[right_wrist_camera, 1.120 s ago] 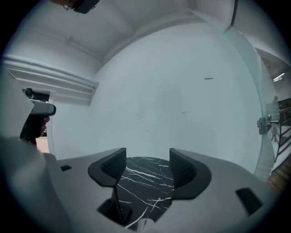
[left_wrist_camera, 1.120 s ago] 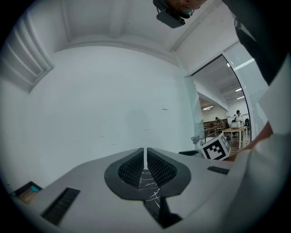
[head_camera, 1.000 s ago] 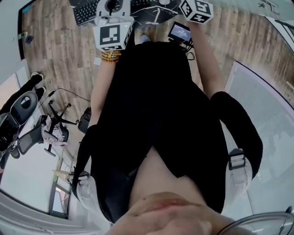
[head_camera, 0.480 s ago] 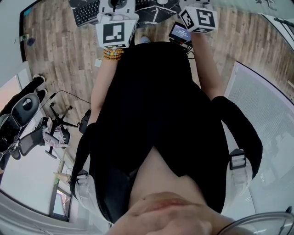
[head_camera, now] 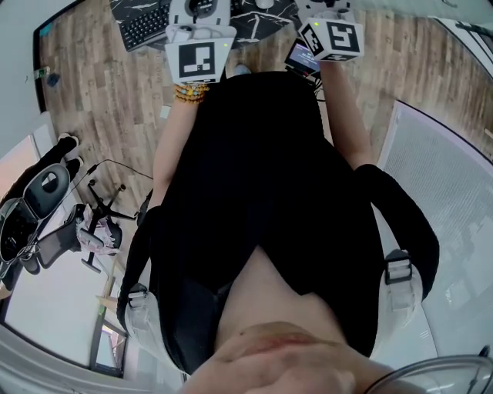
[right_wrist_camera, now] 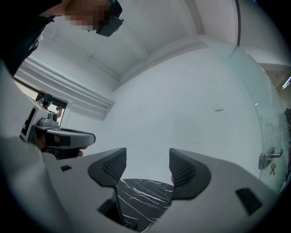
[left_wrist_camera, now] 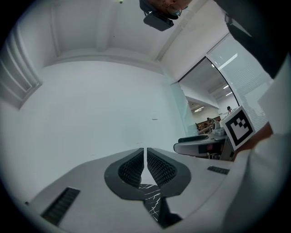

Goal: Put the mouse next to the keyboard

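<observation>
Above the wooden floor [head_camera: 92,92], the head view shows the marbled desk [head_camera: 258,27] with the keyboard [head_camera: 144,23] at left and perhaps the mouse [head_camera: 264,4] at the top edge; in the left gripper view the left claw [left_wrist_camera: 145,166] is closed and empty; in the right gripper view the right claw [right_wrist_camera: 148,168] is open and empty, and should come down squarely over the mouse.

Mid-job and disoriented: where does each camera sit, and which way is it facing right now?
Left gripper view: on the left gripper, facing a white wall; its jaws together, empty.
Right gripper view: on the right gripper, facing a white wall too; jaws apart, empty.
Head view: on the head, steeply down at the person's black top, forearms, wood floor.
Shared: both gripper views show the marbled black mat and each other's gripper.
</observation>
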The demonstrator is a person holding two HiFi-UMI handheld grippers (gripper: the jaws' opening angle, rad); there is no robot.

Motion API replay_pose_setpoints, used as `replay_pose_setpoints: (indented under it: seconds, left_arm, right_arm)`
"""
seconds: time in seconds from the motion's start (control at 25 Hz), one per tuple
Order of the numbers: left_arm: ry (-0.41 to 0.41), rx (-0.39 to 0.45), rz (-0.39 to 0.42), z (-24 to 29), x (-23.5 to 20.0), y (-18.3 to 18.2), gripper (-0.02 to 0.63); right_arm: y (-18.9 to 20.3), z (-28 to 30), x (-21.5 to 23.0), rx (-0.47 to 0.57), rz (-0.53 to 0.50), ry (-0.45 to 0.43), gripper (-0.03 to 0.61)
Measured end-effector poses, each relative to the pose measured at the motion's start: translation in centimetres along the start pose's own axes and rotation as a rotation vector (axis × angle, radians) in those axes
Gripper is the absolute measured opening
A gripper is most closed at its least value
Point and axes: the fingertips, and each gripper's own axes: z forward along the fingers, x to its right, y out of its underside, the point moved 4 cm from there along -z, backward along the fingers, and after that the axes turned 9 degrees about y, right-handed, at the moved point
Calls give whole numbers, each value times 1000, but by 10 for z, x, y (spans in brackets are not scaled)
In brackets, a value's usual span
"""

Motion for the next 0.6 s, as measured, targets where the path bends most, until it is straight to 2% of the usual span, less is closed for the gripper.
replay_pose_setpoints:
  seconds: [0.16,0.32,0.6]
  left_arm:
    - [-1,-1,-9,2,3,1,32]
    - [-13,6,-30,1,6,2,29]
    - [-53,-22,-60,-9,9,17,28]
  right_arm:
    - [-3,-4,0,2,-11,7,305]
    - [-9,-11,-3,-3,27,17,305]
    - [-4,-20,-39,-10,31,-13,305]
